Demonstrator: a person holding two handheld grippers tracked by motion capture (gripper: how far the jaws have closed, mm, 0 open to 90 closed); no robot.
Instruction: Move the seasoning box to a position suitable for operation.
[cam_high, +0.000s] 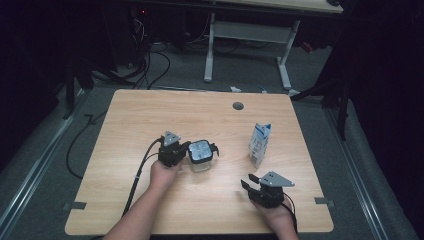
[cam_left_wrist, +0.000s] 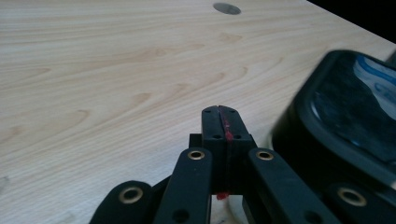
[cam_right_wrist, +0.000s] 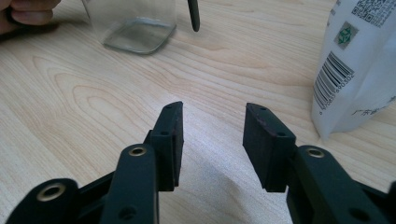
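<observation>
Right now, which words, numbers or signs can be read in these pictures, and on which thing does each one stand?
Barcode digits on the white carton: printed under the bars, too blurred to read surely.
QR code at the carton's top: a sign, no readable words.
Small green cube mark on the carton: no words.
Grey characters low on the carton: too small to read.
Glass container with dark lid: no text visible.

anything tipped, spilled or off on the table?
Nothing spilled or tipped. The milk carton stands upright, and the clear jar with a black lid sits upright beside the shut left gripper. One oddity is a red smear along the seam of the left gripper's jaws. The right gripper is open with nothing between its jaws.
</observation>
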